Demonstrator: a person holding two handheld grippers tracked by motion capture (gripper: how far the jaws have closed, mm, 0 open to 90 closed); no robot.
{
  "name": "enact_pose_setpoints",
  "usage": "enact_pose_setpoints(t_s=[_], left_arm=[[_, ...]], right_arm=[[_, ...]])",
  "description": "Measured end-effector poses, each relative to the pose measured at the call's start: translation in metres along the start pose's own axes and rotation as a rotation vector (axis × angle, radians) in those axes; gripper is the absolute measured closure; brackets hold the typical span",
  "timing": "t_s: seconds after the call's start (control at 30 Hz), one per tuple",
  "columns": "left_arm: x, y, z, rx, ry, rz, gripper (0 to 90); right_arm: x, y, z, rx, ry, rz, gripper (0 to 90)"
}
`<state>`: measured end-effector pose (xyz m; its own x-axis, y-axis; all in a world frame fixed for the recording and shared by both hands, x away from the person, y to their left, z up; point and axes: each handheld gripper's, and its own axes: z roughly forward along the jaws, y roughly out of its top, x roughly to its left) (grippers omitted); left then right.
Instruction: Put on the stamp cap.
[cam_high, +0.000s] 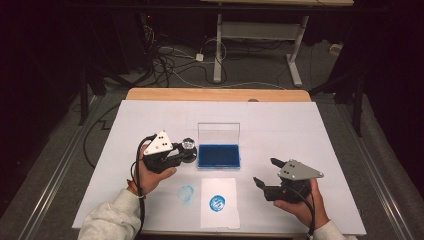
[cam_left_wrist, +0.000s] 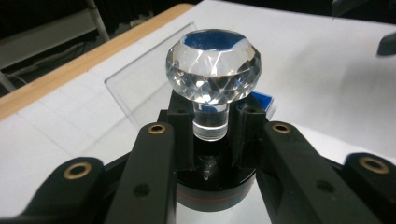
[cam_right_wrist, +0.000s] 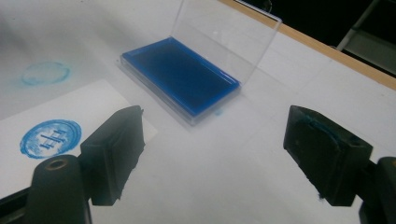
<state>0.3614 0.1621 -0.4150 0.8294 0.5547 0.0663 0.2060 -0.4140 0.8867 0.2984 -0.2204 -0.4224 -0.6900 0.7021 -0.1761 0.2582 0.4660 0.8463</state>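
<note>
While the stamp (cam_left_wrist: 213, 88) is squeezed in the left gripper (cam_high: 184, 152) | right gripper (cam_high: 264, 172) held open, empty | ink could be smeared on the tabletop (cam_high: 310, 130) if dropped.

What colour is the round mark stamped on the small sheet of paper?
Blue: a ring with lines inside. The round mark on the paper shows best in the right gripper view.

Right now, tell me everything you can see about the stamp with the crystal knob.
The stamp has a clear, faceted, gem-shaped knob on a short clear stem, set into a round black base with a thin red line around it. The facets reflect blue. It stands upright, clamped at the stem and base between the jaws of the left gripper, held just left of the open blue ink pad. Whether its base touches the table cannot be told.
</note>
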Motion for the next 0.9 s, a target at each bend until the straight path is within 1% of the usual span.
enact_pose_setpoints(t_s=[0.03, 0.13, 0.3, 0.43, 0.5, 0.53, 0.6, 0.67, 0.77, 0.83, 0.9], left_arm=[[0.001, -0.002, 0.001, 0.007, 0.000, 0.006, 72.1], [0.004, -0.006, 0.005, 0.029, 0.002, -0.003, 72.0], [0.008, -0.014, 0.012, 0.072, 0.015, 0.001, 72.0], [0.011, -0.018, 0.020, 0.097, 0.023, -0.006, 72.0], [0.013, -0.020, 0.024, 0.107, 0.018, -0.004, 72.0], [0.015, -0.021, 0.027, 0.116, 0.027, 0.000, 72.0], [0.018, -0.023, 0.032, 0.129, 0.031, 0.007, 71.9], [0.021, -0.024, 0.036, 0.145, 0.051, 0.013, 71.8], [0.026, -0.029, 0.042, 0.173, 0.057, 0.012, 69.9], [0.029, -0.031, 0.045, 0.193, 0.062, 0.004, 70.0], [0.031, -0.033, 0.046, 0.206, 0.068, -0.002, 69.9]], right_arm=[[-0.002, -0.002, -0.002, 0.006, -0.008, 0.004, 20.7], [-0.008, -0.008, -0.007, 0.011, -0.022, 0.017, 20.8], [-0.015, -0.016, -0.013, 0.021, -0.042, 0.037, 21.4], [-0.019, -0.020, -0.016, 0.024, -0.051, 0.049, 21.5], [-0.021, -0.021, -0.016, 0.025, -0.055, 0.052, 21.6], [-0.021, -0.021, -0.016, 0.026, -0.055, 0.055, 21.6], [-0.022, -0.021, -0.015, 0.023, -0.057, 0.059, 21.6], [-0.023, -0.021, -0.015, 0.027, -0.056, 0.060, 21.7], [-0.022, -0.022, -0.013, 0.033, -0.051, 0.053, 22.3], [-0.021, -0.023, -0.011, 0.038, -0.056, 0.044, 23.3], [-0.020, -0.023, -0.008, 0.045, -0.050, 0.038, 23.6]])
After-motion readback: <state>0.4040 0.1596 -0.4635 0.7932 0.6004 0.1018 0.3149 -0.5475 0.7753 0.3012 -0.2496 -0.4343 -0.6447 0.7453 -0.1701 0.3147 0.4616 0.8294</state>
